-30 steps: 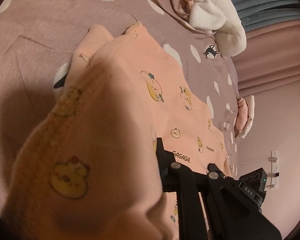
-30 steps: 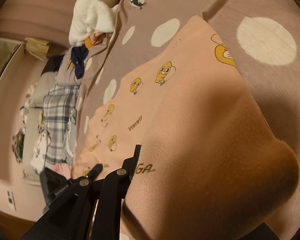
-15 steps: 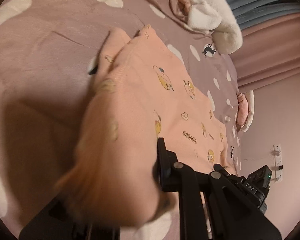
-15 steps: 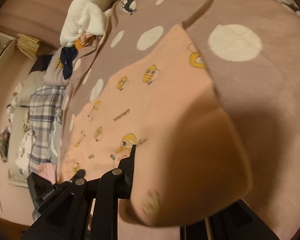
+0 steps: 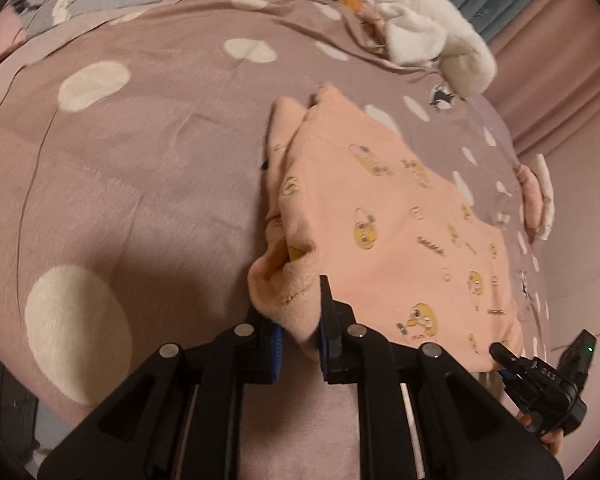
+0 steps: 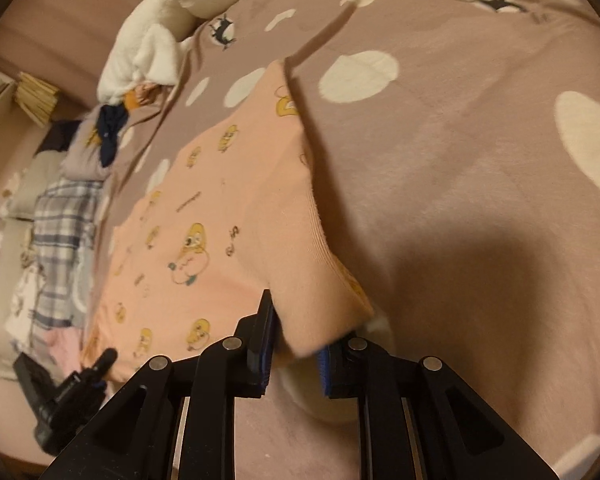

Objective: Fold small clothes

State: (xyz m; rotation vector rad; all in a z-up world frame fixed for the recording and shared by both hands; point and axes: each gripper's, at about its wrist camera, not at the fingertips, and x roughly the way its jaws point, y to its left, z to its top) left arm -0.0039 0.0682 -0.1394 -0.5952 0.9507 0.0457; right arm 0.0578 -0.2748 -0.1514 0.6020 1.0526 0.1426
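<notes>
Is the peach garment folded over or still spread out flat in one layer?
Folded over. The peach garment lies doubled on the bedspread, a second layer showing under its left edge. Both grippers pinch its near corners.

Small pink top (image 5: 380,216) with yellow cartoon prints, folded over, lying flat on the spotty bed cover (image 5: 148,152).

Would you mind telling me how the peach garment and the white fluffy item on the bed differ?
The peach garment is printed with yellow cartoon figures; the white fluffy item is plain. The garment lies mostly flat near the cameras, while the fluffy item sits bunched at the far edge. Both hand-held grippers pinch the garment's near corners; nothing touches the fluffy item. Both rest on the spotted mauve bedspread.
</notes>
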